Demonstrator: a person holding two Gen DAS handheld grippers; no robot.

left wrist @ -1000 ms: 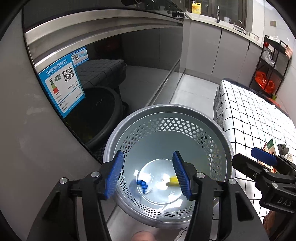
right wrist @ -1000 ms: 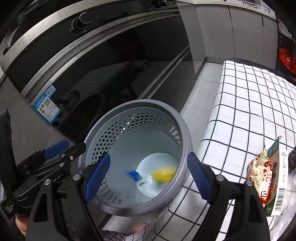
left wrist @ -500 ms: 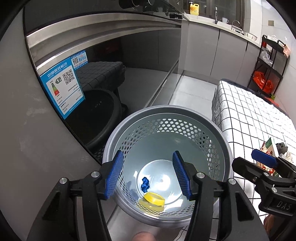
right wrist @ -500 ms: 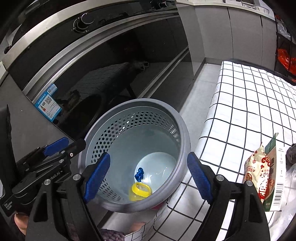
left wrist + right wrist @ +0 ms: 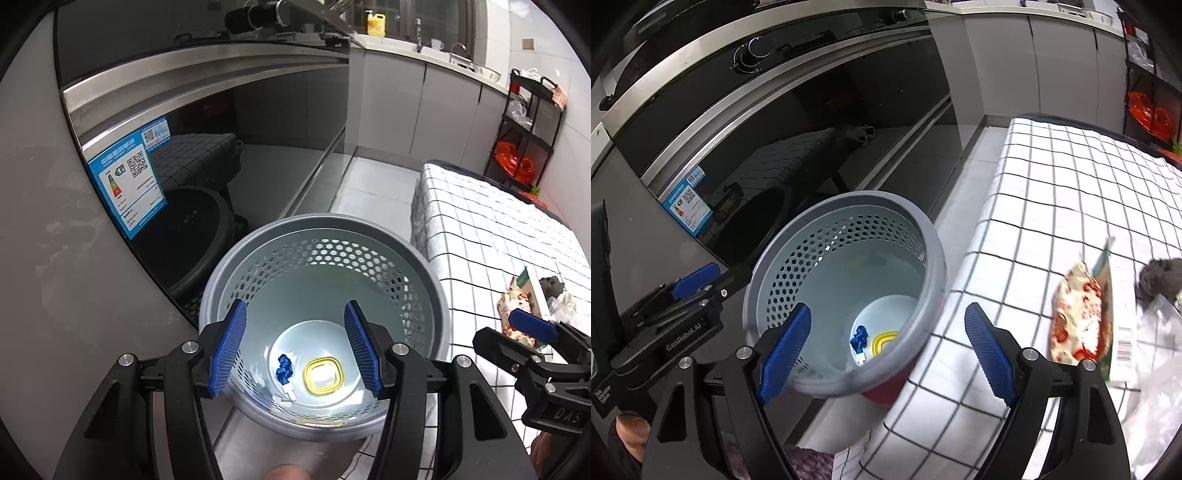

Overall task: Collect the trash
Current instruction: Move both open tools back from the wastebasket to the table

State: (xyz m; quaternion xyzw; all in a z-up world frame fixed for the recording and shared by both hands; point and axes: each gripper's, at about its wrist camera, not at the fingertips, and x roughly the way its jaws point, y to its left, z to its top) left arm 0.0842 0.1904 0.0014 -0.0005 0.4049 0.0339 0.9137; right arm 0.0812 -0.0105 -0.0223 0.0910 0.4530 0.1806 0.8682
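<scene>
A grey perforated basket (image 5: 321, 225) stands below both grippers. On its bottom lie a yellow square-ish cap (image 5: 323, 376), a crumpled blue scrap (image 5: 283, 369) and a small white bit (image 5: 290, 394). My left gripper (image 5: 295, 306) hangs over the basket's near side, open, with nothing between its blue pads. In the right wrist view my right gripper (image 5: 888, 310) stands wide open and empty above the basket's (image 5: 849, 199) right rim and the table edge. A red-and-white snack packet (image 5: 1082, 317) lies on the checked tablecloth (image 5: 1052, 192) to its right.
A dark grey lump (image 5: 1161, 277) and clear plastic film (image 5: 1160, 332) lie beside the packet. A glossy black oven front (image 5: 812, 122) with a blue label (image 5: 127, 184) stands close behind the basket. A black rack (image 5: 532, 122) with orange bags stands at the far right.
The yellow cap has tumbled in the basket and come to rest flat beside the blue scrap. My right gripper has shifted towards the table, so the packet sits closer to it. The left has kept still.
</scene>
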